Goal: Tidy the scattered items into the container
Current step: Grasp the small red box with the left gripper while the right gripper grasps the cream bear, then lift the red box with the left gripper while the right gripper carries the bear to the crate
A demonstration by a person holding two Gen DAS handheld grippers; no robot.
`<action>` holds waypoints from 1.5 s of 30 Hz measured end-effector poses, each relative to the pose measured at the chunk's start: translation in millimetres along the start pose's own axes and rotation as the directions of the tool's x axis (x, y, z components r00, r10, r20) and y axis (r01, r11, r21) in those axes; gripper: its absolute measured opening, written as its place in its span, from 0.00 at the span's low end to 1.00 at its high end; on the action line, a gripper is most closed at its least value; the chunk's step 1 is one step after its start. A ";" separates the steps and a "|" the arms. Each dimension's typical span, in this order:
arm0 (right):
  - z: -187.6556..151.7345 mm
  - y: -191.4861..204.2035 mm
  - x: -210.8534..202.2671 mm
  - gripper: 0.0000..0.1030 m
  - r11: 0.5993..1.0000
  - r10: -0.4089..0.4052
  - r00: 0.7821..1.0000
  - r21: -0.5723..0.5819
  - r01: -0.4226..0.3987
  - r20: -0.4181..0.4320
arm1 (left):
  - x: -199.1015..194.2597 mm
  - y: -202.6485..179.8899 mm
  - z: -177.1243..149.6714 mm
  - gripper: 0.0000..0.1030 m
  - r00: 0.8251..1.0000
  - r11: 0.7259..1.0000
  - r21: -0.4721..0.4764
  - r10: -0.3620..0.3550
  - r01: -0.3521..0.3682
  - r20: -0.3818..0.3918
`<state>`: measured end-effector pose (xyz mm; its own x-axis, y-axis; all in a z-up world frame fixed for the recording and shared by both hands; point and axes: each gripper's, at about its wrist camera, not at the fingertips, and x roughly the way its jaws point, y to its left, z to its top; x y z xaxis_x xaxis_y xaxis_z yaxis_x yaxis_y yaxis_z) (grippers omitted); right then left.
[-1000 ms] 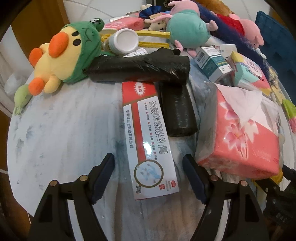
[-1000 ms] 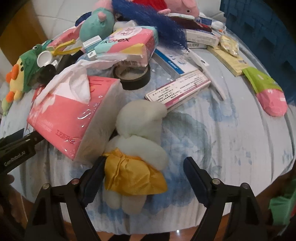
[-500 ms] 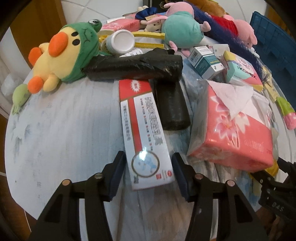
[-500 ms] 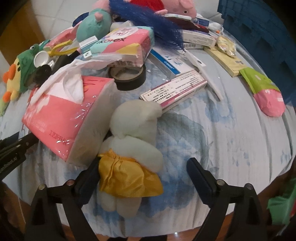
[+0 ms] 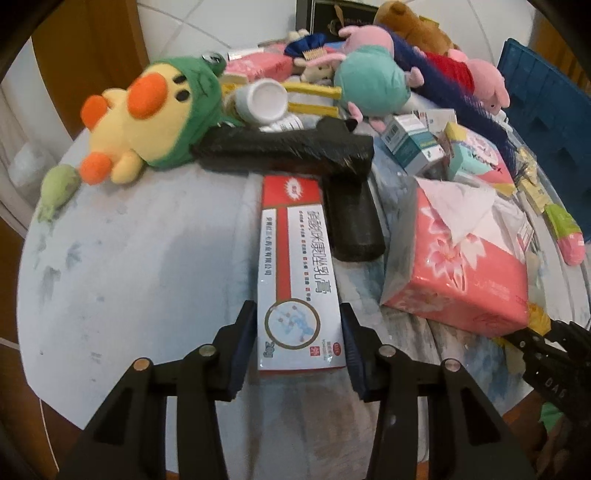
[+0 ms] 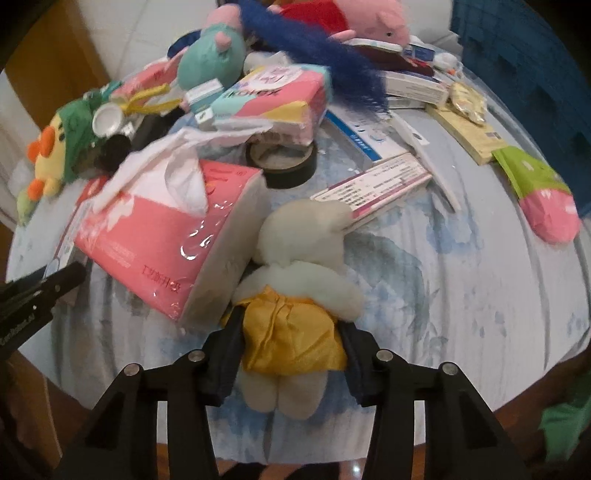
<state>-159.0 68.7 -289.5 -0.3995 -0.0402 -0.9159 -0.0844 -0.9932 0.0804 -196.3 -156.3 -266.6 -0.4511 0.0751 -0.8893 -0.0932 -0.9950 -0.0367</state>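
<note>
My left gripper (image 5: 298, 347) is shut on the near end of a long red-and-white ointment box (image 5: 297, 273) that lies on the blue-patterned tablecloth (image 5: 129, 266). My right gripper (image 6: 291, 339) is shut on a white plush toy in a yellow skirt (image 6: 295, 291), pinching it at the skirt. The blue crate (image 5: 546, 122) stands at the far right of the left wrist view and also shows in the right wrist view (image 6: 524, 55).
A pink tissue pack (image 5: 461, 258) lies between the two grippers, against the white plush (image 6: 166, 236). Black rolls (image 5: 284, 151), a duck plush (image 5: 147, 118), a tape ring (image 6: 280, 162), pig plushes (image 6: 354, 18), medicine boxes and a blue duster (image 6: 321, 62) crowd the far side.
Both grippers moved forward and closed: the left one onto the ointment box, the right one onto the white plush's yellow skirt.
</note>
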 end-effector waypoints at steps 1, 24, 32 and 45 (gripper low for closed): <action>-0.8 -2.1 -1.0 0.63 1.000 -0.005 1.000 0.008 0.005 0.006 | -0.3 0.9 -0.3 0.42 1.000 1.000 0.000 0.001 -0.001 0.003; 20.3 -1.6 -54.9 0.36 1.000 0.009 0.995 -0.018 -0.007 0.099 | -61.0 -0.7 17.6 0.39 0.992 0.999 0.040 -0.024 0.019 0.128; 43.6 -1.3 -80.6 0.36 0.999 0.033 0.987 -0.041 -0.027 0.157 | -75.6 -12.8 40.1 0.39 0.984 0.999 0.037 -0.012 0.006 0.177; 80.8 -19.6 -117.6 0.36 0.998 0.053 0.969 -0.048 -0.043 0.240 | -114.3 -61.9 90.9 0.39 0.958 0.998 0.067 -0.041 0.023 0.285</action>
<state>-184.1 101.8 -151.6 -0.6104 -0.0658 -0.7894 -0.0232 -0.9946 0.1009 -219.7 -97.2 -121.2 -0.6812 0.1317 -0.7202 -0.1624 -0.9864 -0.0268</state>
